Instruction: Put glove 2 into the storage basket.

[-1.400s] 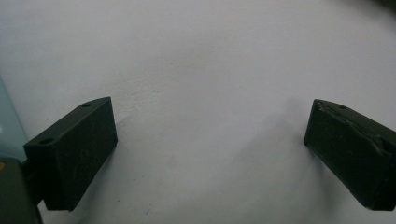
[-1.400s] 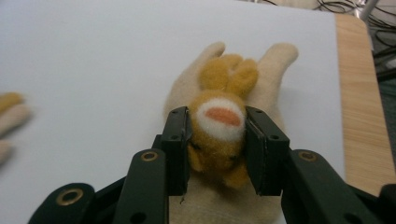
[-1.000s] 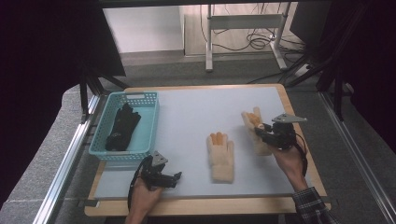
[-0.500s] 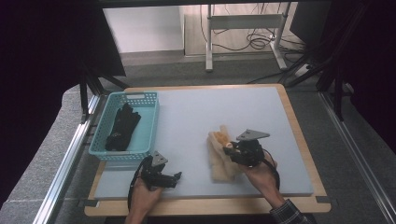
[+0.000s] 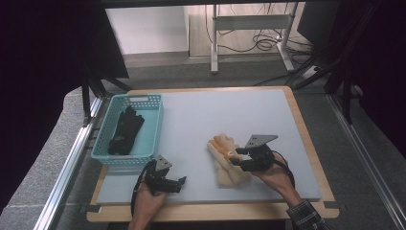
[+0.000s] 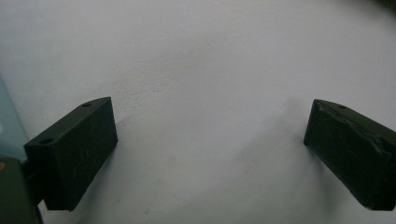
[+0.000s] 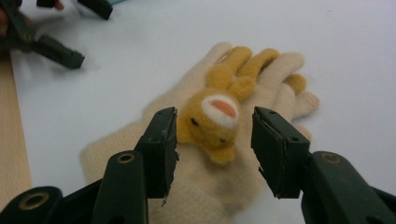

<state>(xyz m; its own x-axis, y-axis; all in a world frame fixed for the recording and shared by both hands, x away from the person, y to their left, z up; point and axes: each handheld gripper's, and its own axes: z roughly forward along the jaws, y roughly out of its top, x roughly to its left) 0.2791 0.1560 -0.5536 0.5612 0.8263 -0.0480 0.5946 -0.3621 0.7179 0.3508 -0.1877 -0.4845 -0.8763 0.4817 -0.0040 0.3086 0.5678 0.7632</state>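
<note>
Two cream knitted gloves (image 5: 226,173) lie stacked on the white mat, right of centre. In the right gripper view the top glove (image 7: 140,140) carries a yellow plush animal (image 7: 219,100). My right gripper (image 5: 235,158) hovers low over the stack, pointing left. Its jaws have just been opening, and the right gripper (image 7: 214,120) is open, with the animal's head between the pads and a gap on each side. My left gripper (image 5: 181,181) rests near the front edge of the mat. In its own view the left gripper (image 6: 208,135) is open over bare mat.
A teal basket (image 5: 151,125) with black gloves (image 5: 123,130) in it stands at the left of the table. The mat (image 5: 225,112) lies bare behind the gloves. A wooden rim (image 5: 306,129) frames the table. The left gripper (image 7: 77,28) appears far off in the right gripper view.
My right gripper carried one cream glove from the right side leftward and down onto the other glove, then its jaws opened. The left gripper stayed still.
</note>
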